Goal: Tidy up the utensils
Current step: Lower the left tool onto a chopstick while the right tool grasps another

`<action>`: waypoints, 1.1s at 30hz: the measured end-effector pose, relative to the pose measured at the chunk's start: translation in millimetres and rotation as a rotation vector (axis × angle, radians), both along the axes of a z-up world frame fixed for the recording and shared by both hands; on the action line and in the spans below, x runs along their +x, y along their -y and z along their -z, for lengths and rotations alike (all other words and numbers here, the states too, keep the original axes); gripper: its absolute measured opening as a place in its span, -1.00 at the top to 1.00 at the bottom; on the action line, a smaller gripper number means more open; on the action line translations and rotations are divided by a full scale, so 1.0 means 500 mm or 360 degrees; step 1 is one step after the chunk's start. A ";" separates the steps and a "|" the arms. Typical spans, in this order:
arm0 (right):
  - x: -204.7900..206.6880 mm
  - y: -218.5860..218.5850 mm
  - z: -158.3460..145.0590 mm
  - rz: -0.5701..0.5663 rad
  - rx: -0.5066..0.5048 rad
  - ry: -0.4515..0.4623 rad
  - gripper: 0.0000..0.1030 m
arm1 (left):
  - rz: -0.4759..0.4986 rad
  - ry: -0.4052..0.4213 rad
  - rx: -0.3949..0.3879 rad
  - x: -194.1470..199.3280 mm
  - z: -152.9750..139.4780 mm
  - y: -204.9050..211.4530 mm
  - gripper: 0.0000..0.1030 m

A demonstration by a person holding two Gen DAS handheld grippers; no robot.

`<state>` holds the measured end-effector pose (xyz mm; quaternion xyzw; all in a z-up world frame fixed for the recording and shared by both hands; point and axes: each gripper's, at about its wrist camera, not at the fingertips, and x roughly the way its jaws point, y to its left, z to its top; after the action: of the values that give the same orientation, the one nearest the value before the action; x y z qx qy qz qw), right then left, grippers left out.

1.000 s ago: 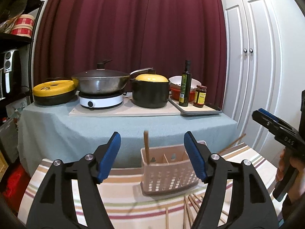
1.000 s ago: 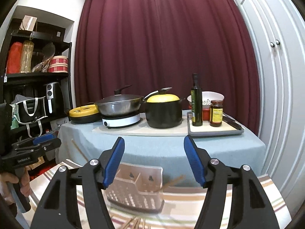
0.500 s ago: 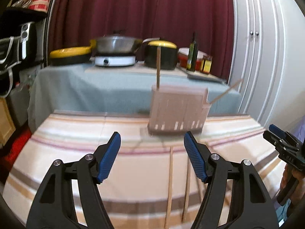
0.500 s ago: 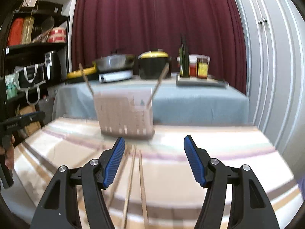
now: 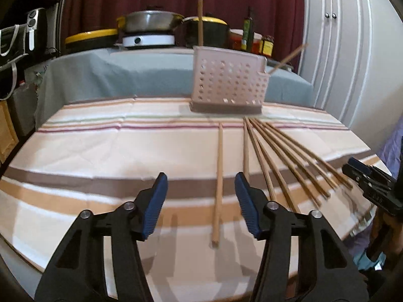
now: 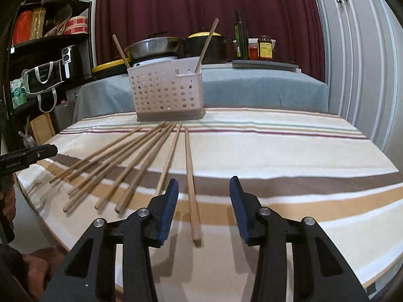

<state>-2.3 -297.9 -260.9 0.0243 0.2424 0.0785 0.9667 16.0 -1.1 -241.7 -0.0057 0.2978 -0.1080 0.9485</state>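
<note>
A pale perforated utensil basket (image 5: 228, 83) stands at the far side of the striped tablecloth (image 5: 100, 156), with one chopstick (image 5: 200, 20) upright in it and another (image 5: 287, 58) leaning out to the right. Several wooden chopsticks (image 5: 284, 156) lie fanned out in front of it. A single chopstick (image 5: 219, 176) lies apart from the fan, and its near end runs in between the fingers of my open left gripper (image 5: 201, 188). My right gripper (image 6: 204, 191) is open low over the cloth with one chopstick (image 6: 190, 171) between its fingers; the fan (image 6: 126, 161) lies to its left and the basket (image 6: 166, 93) beyond.
Behind the striped table a grey-covered table (image 5: 126, 68) carries a wok, pots, a hob, a bottle and jars. White cupboard doors (image 5: 347, 50) stand at the right, a black shelf with bags (image 6: 37, 75) at the left. The cloth's near edge (image 6: 37, 188) drops off close by.
Both grippers have come down and tilted toward the cloth, so the chopsticks now fill the foreground. The fingers of both stand somewhat closer together than a second ago.
</note>
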 end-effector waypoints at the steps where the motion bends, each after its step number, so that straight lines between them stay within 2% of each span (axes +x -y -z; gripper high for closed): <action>1: -0.001 0.001 0.004 0.0002 0.0005 -0.0007 0.23 | 0.0010 -0.0015 0.0007 -0.003 0.008 0.004 0.03; 5: -0.005 0.003 0.016 0.0010 0.0001 -0.0014 0.28 | 0.0030 -0.0068 0.0000 -0.007 0.030 0.014 0.16; 9: -0.006 0.002 0.023 0.0005 -0.0005 -0.0016 0.34 | 0.0032 -0.0120 -0.0019 -0.002 0.051 0.015 0.46; 13: -0.007 -0.002 0.029 -0.0003 -0.0007 -0.0023 0.39 | 0.0045 -0.0118 -0.0014 -0.004 0.058 0.019 0.62; 18: -0.007 -0.002 0.030 -0.0016 -0.0008 -0.0023 0.59 | 0.0058 -0.0105 -0.0011 -0.009 0.060 0.022 0.86; 20: -0.007 -0.003 0.032 -0.0022 -0.0014 -0.0027 0.70 | 0.0063 -0.0103 -0.0004 -0.009 0.060 0.023 0.87; 26: -0.009 -0.008 0.030 -0.0040 -0.0027 -0.0023 0.85 | 0.0068 -0.0098 0.0008 -0.010 0.058 0.028 0.87; 33: -0.017 -0.010 0.014 -0.0036 -0.0033 0.0001 0.87 | 0.0077 -0.0031 0.0040 -0.019 0.040 0.031 0.88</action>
<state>-10.9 -293.0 -267.9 0.0116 0.2431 0.0871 0.9660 6.5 -16.7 -261.6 0.0122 0.3085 -0.1273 0.9426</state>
